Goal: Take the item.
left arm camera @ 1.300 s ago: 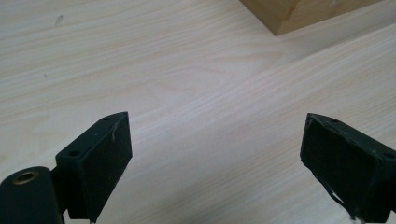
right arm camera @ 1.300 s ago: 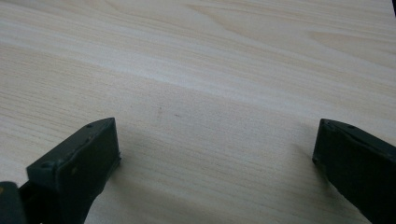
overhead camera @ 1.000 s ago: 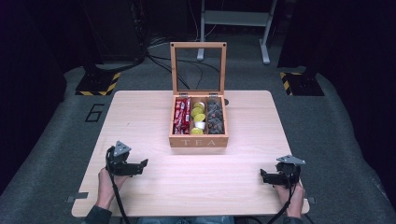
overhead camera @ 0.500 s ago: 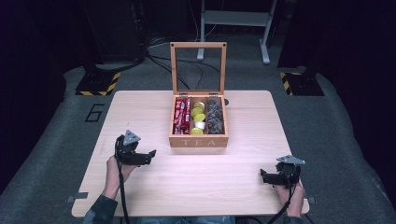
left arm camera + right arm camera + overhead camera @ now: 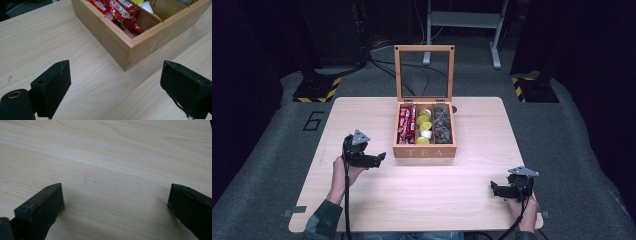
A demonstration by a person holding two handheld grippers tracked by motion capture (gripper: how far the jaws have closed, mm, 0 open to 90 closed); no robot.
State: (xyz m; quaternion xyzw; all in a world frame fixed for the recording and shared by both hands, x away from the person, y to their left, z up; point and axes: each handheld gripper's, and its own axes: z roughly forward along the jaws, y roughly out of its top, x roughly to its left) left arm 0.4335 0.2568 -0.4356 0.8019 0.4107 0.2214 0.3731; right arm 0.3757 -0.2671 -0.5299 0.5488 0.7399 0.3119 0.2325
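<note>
A wooden tea box (image 5: 424, 150) marked TEA stands mid-table with its glass lid raised. It has three compartments: red packets (image 5: 405, 125) on the left, yellow and white capsules (image 5: 424, 125) in the middle, dark packets (image 5: 442, 125) on the right. My left gripper (image 5: 379, 159) is open, empty, just left of the box's front corner and pointing at it. In the left gripper view the box corner (image 5: 130, 47) and red packets (image 5: 120, 10) lie just ahead of the gripper (image 5: 117, 85). My right gripper (image 5: 493, 189) rests open near the table's front right, with bare wood between its jaws (image 5: 115, 202).
The light wooden table (image 5: 462, 200) stands on grey carpet. Behind it are a black-and-yellow striped base (image 5: 316, 89), cables (image 5: 412, 75) and a metal stand (image 5: 462, 20). A "6" (image 5: 313, 120) is marked on the floor at the left.
My left gripper has moved forward and to the right, from the front left of the table up to the box's front left corner. The right gripper has stayed still.
</note>
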